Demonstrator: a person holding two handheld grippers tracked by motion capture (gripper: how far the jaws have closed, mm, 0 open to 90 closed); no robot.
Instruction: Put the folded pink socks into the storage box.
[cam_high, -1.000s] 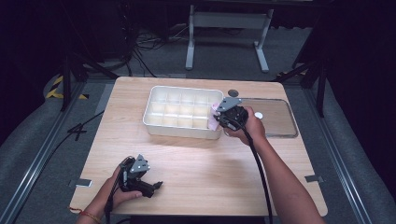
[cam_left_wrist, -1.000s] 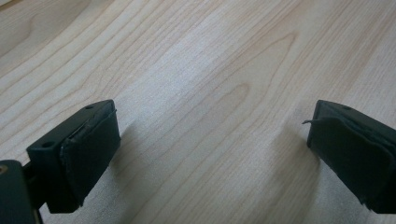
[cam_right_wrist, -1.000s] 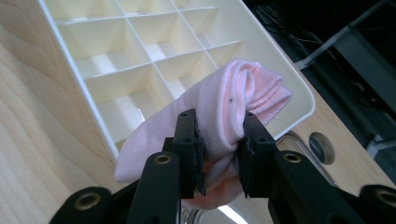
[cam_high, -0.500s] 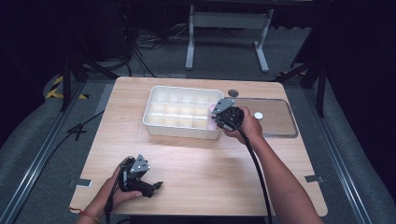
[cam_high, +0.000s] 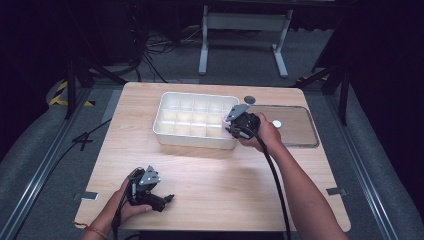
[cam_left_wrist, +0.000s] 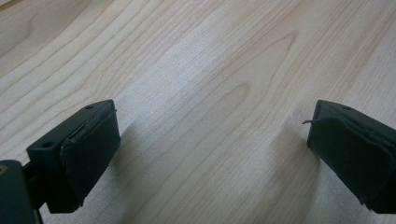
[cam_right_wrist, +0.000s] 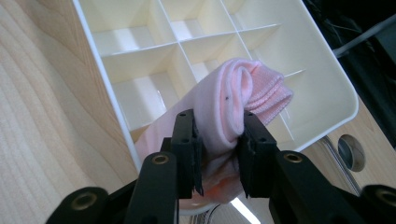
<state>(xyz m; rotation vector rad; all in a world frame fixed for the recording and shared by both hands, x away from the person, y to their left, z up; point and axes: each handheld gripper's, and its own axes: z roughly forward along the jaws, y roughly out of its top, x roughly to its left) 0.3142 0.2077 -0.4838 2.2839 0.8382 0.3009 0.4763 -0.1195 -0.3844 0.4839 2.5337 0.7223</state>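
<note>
Shifted leftward over the tray (cam_high: 170, 131), right gripper (cam_right_wrist: 218, 140) pinches pink cloth (cam_right_wrist: 229, 100); left gripper (cam_left_wrist: 210, 144) jaws gape.

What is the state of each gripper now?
Left gripper: open, holding nothing, over the wooden table.
Right gripper: closed on a folded pink cloth.

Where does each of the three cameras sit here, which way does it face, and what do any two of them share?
High view: above the person's side, looking forward and down on the wooden table; both forearms, the left gripper and the right gripper show.
Left gripper view: rides the left gripper, facing bare tabletop; its black jaws stand wide apart.
Right gripper view: rides the right gripper, facing the white divided tray; its jaws pinch a pink cloth.
Shared: high and right gripper views both show the tray.
</note>
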